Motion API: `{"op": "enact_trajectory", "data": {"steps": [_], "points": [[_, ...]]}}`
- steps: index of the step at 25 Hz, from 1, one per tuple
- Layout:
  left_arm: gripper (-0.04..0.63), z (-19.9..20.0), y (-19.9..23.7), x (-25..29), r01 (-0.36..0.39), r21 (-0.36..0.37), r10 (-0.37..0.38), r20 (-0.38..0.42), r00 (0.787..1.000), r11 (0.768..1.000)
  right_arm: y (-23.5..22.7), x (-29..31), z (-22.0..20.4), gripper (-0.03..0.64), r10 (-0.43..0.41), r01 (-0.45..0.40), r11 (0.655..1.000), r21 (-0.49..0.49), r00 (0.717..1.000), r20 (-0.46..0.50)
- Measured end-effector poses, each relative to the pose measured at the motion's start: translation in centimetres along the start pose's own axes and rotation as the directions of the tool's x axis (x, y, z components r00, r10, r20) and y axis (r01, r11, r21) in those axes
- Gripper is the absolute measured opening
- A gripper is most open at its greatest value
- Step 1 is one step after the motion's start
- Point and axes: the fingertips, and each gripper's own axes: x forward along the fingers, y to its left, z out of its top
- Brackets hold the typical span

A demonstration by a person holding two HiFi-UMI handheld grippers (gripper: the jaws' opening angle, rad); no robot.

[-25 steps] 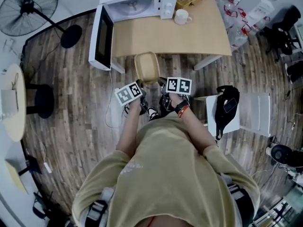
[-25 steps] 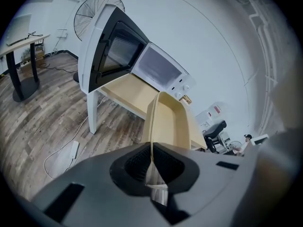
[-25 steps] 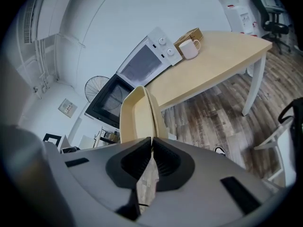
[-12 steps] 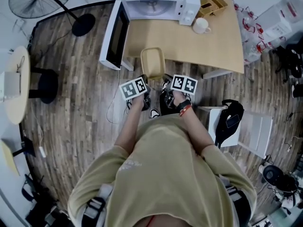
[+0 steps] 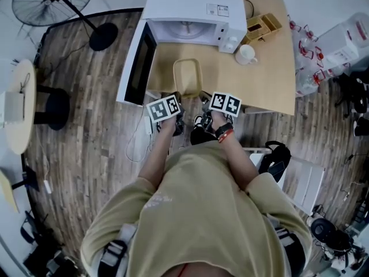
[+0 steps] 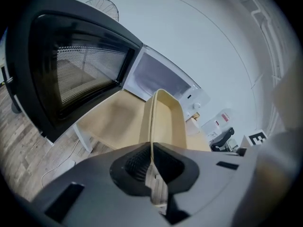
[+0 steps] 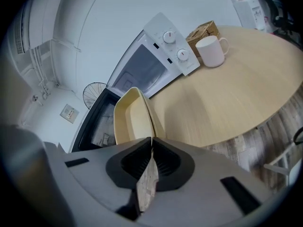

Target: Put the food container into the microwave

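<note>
A pale yellow food container (image 5: 187, 78) hangs over the near part of the wooden table (image 5: 265, 68), held by both grippers at its near rim. My left gripper (image 5: 175, 101) is shut on the container's left rim (image 6: 152, 122). The right gripper (image 5: 203, 103) is shut on its right rim (image 7: 147, 122). The white microwave (image 5: 193, 13) stands at the table's far left, its door (image 5: 134, 67) swung wide open to the left. The cavity (image 5: 183, 30) faces the container, a short way beyond it. The container (image 7: 130, 117) looks empty.
A white mug (image 5: 247, 54) and a wooden box (image 5: 262, 25) stand right of the microwave. A floor fan (image 5: 55, 2) is far left, a round side table (image 5: 16, 105) at the left edge, and a chair with a black bag (image 5: 275, 160) to my right.
I have stepped toward the table carrying the container in both grippers. It has gone from over the floor at the table's edge to above the tabletop, closer to the microwave's opening.
</note>
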Motion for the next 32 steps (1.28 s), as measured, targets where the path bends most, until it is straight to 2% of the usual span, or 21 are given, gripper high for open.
{"op": "enact_trajectory", "data": {"steps": [6, 9, 15, 21, 32], "points": [[0.034, 4.6, -0.9, 3.0, -0.037, -0.02, 0.037, 0.029, 0.999, 0.999, 0.8, 2.1, 5.3, 0.032, 0.021, -0.021, 0.999, -0.032, 1.0, -0.011], [0.034, 5.5, -1.0, 3.7, -0.05, -0.039, 0.052, 0.037, 0.998, 0.998, 0.8, 3.0, 6.6, 0.032, 0.033, -0.033, 0.999, -0.026, 0.999, -0.019], [0.034, 7.9, -0.6, 4.9, -0.033, -0.015, 0.034, 0.051, 0.998, 0.999, 1.1, 5.0, 8.2, 0.031, 0.036, -0.036, 0.999, -0.006, 0.999, -0.031], [0.034, 11.5, 0.2, 7.3, -0.021, -0.024, 0.022, 0.04, 0.999, 0.999, 1.9, 7.4, 11.0, 0.032, 0.023, -0.023, 1.0, -0.003, 1.0, -0.016], [0.034, 17.6, 0.2, 12.1, 0.023, 0.017, -0.023, 0.005, 1.0, 1.0, 2.2, 11.2, 16.4, 0.032, -0.051, 0.049, 0.998, 0.046, 0.998, 0.042]]}}
